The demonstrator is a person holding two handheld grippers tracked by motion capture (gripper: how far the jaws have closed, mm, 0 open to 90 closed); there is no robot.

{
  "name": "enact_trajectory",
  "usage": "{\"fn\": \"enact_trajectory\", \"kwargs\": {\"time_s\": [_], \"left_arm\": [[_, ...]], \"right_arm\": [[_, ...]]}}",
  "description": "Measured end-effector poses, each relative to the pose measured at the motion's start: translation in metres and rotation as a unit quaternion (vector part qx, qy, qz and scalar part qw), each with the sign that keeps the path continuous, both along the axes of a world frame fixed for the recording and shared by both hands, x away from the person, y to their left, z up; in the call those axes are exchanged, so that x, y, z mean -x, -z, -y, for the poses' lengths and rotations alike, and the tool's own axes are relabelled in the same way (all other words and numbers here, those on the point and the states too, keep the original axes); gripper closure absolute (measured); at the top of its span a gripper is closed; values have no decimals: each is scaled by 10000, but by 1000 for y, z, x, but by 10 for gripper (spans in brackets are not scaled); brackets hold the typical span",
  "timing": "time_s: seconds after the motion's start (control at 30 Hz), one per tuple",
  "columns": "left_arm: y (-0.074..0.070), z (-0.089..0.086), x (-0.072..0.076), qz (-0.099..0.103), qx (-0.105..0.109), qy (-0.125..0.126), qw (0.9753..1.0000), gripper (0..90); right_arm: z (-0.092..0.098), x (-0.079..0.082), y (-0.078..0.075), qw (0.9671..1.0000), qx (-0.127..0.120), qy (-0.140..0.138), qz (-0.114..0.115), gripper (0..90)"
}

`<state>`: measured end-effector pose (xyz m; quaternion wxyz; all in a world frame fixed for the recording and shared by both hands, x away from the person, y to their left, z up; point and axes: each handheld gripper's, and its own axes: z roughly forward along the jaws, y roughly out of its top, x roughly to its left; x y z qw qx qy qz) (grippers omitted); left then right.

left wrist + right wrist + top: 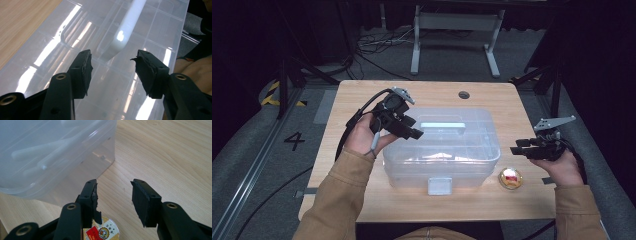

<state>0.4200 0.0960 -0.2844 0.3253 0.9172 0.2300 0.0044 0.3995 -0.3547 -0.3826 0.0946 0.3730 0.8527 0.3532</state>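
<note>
a clear plastic lidded storage box point(442, 150) is seen at the middle of the light wooden table point(362, 200), its white handle point(125, 30) on top. the left gripper point(112, 63) is held spread apart above the lid. the right gripper point(113, 192) is likewise parted, over bare wood beside the box's right edge, with a small round gold-rimmed tin point(510, 178) just beneath it.
</note>
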Motion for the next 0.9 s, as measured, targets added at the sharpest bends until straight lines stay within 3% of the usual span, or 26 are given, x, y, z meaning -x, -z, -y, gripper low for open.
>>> {"fn": "enact_trajectory", "kwargs": {"time_s": [0.3, 0.4, 0.43, 0.6, 0.7, 0.9], "left_arm": [[9, 16, -8, 7, -165, -138, 9998, 469], [11, 20, -9, 110, -170, -294, 9994, 448], [13, 23, -9, 19, -181, -257, 9995, 477], [13, 27, -7, 202, -292, -187, 9992, 560], [11, 28, -5, 215, -189, -51, 9996, 658], [9, 30, -2, 541, -367, -103, 9978, 721]], "right_arm": [[-3, 0, 0, 10000, -8, -58, -23, 552], [-4, 0, 0, 10000, -7, -86, -9, 551], [-4, 0, 0, 10000, -4, -96, -14, 551], [-4, 1, 0, 9999, -6, -101, -11, 550], [-4, 1, -1, 9999, -11, -115, -2, 550], [-6, 2, -2, 9999, -16, -168, 13, 549]]}}
